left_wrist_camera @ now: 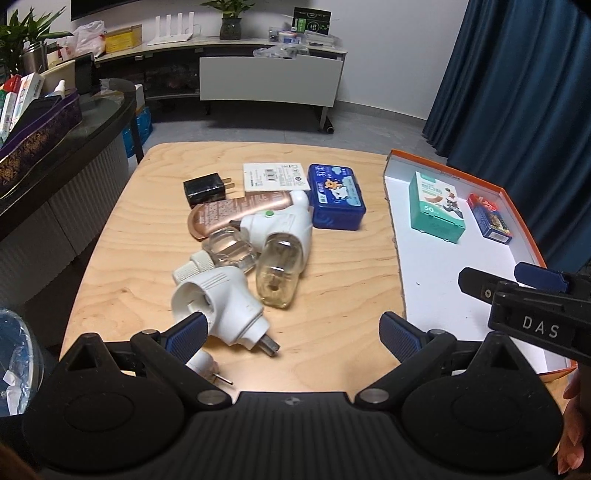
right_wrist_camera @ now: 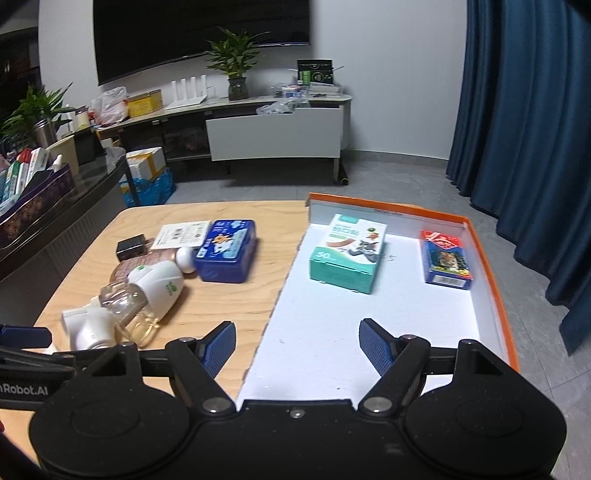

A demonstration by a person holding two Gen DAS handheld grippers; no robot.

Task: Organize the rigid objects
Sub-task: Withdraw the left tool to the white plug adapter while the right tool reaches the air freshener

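The left tongs (left_wrist_camera: 291,334) stand wide open and hold nothing, low over the near edge of the wooden desk (left_wrist_camera: 122,236). A white plug-in vaporizer (left_wrist_camera: 218,306) lies just beside the left blue pad, its metal prongs pointing toward the camera; whether pad and plug touch cannot be told. Beyond it a heap gathers: a clear refill bottle (left_wrist_camera: 277,273) fitted to a second white vaporizer (left_wrist_camera: 280,221), a rose-gold tube (left_wrist_camera: 236,212), a black charger (left_wrist_camera: 205,189), a white card (left_wrist_camera: 275,176) and a blue tin (left_wrist_camera: 336,195).

The right tongs (right_wrist_camera: 297,349) are also spread wide and empty, hovering over the near part of a white tray with an orange rim (right_wrist_camera: 491,288). Well ahead of them inside the tray lie a teal bandage box (right_wrist_camera: 347,254) on the left and a blue-and-red card pack (right_wrist_camera: 445,258) by the right wall, apart from each other. In the left wrist view the right tongs reach in from the right edge above the tray, with fingers of the person's hand (left_wrist_camera: 574,435) visible below them.

The tray sits at the desk's right side, just beside the heap's blue tin. Behind stand a low cabinet (right_wrist_camera: 273,136), a potted plant (right_wrist_camera: 236,70), a dark wall screen (right_wrist_camera: 199,33) and blue curtains (right_wrist_camera: 524,110) over a grey floor.
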